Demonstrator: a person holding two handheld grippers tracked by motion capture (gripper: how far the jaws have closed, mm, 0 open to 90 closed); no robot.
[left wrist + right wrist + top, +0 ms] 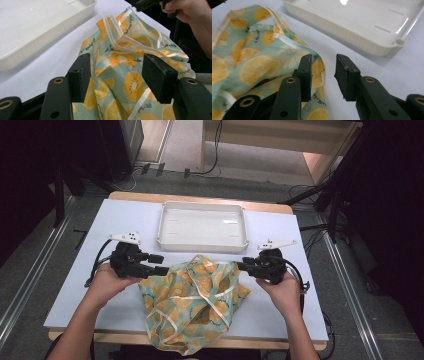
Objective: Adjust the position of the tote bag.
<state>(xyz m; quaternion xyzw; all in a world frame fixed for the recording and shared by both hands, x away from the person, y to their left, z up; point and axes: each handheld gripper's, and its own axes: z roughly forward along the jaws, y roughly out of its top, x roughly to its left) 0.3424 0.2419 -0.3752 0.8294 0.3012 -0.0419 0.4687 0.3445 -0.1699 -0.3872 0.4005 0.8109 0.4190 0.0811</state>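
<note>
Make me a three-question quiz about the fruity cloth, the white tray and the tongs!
1. Where is the tray?
A. on the far side of the cloth
B. under the cloth
C. on the floor

2. What colour are the fruit slices on the cloth?
A. purple
B. orange-yellow
C. black

3. How are the right tongs?
A. clamped on the tray
C. holding a spoon
B. open, with the cloth edge beside one jaw

Answers:
1. A: the high view shows the tray farther up the table, apart from the cloth.
2. B: orange-yellow citrus slices on pale green.
3. B: the right gripper view shows a clear gap between the jaws, nothing pinched.
</note>
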